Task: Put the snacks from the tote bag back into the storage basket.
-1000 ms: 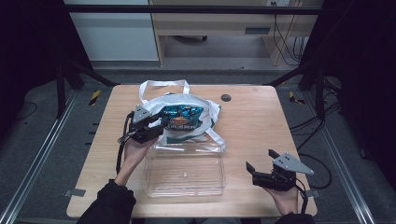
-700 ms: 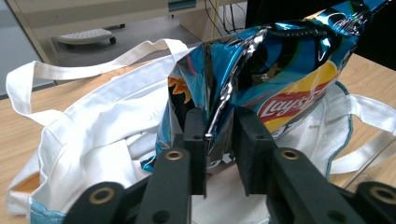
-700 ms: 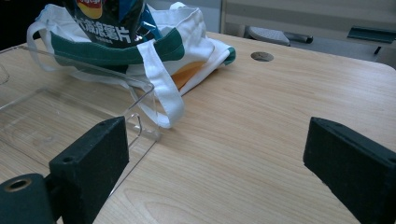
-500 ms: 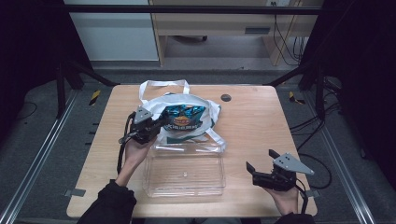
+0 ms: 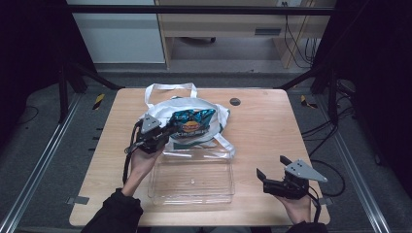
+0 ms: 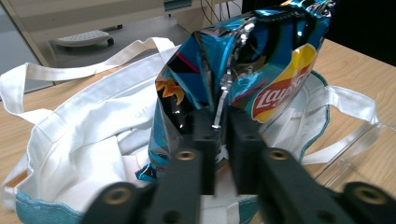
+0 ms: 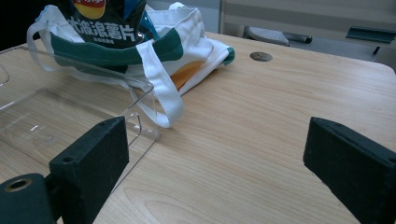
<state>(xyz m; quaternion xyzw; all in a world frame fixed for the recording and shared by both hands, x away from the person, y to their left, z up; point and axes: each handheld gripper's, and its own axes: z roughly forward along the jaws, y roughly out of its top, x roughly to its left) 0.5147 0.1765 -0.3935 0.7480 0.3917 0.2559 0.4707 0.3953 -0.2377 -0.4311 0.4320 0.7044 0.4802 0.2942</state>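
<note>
A pale wooden surface (image 5: 272, 126) stands on grey flooring, a desk behind it. The left gripper (image 6: 219, 133) has its fingers (image 6: 203, 135) pinched on a crease of the blue chip bag (image 6: 261, 70), having just eased slightly apart; the bag stands in the white tote (image 6: 84, 140), seemingly partly lifted. The right gripper (image 7: 215, 154) hovers low, fingers wide apart, beside the clear tray (image 5: 192, 177).

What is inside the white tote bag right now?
A blue chip bag sticks up out of the white tote bag, pinched at its seam by the left gripper. The bag's lower end and anything beneath it are covered by cloth.
</note>
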